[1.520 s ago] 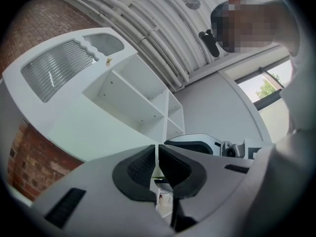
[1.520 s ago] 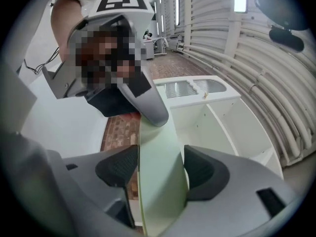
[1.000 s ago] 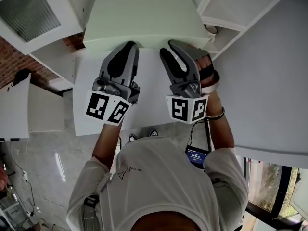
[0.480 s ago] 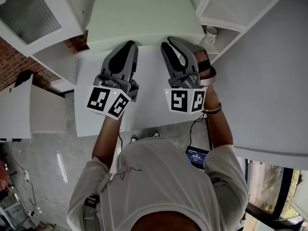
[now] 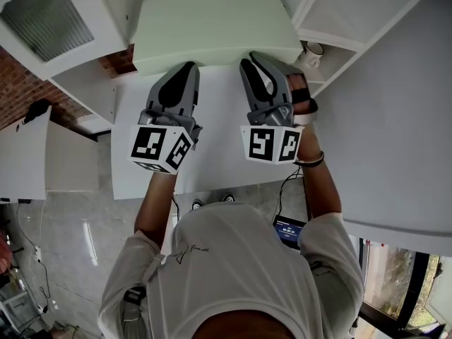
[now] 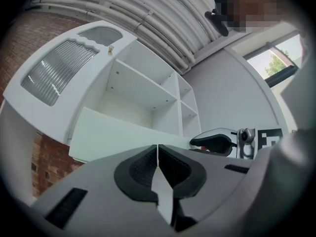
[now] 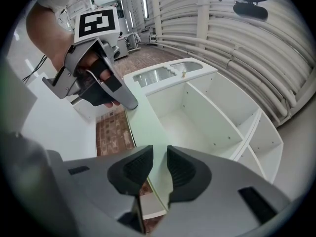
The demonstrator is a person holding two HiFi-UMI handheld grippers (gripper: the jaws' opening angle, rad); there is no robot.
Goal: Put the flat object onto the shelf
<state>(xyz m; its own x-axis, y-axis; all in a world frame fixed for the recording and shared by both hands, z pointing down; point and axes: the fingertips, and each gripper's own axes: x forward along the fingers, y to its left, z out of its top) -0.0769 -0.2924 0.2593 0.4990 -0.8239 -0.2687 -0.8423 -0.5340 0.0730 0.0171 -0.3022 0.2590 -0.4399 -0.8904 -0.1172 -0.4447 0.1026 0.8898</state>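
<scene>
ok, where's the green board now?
Top centre of the head view, in front of the open white shelf unit: the green board is pinched at its near edge by the left gripper, and the right gripper has been closing its claw around that edge.

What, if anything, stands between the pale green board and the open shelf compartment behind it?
Nothing visible does. The pale green board lies right before the open compartment, which looks empty. A small round object sits in a neighbouring compartment at the right, off that path.
</scene>
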